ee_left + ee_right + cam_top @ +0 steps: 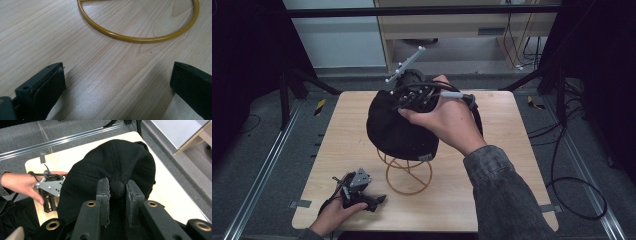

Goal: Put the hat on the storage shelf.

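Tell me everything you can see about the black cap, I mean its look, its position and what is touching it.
The black cap is made of dark woven fabric with stitched panel seams and a small button at the crown. It sits on top of a yellow wire stand near the middle of the wooden table. The right gripper is shut on the crown button, pinching it from above. A pale label shows at its lower edge in the high view.

No text, label, brand, number or sign can be read in any of the views. The black cap point(399, 127), the wooden table point(502, 150) and both grippers carry no legible marking.
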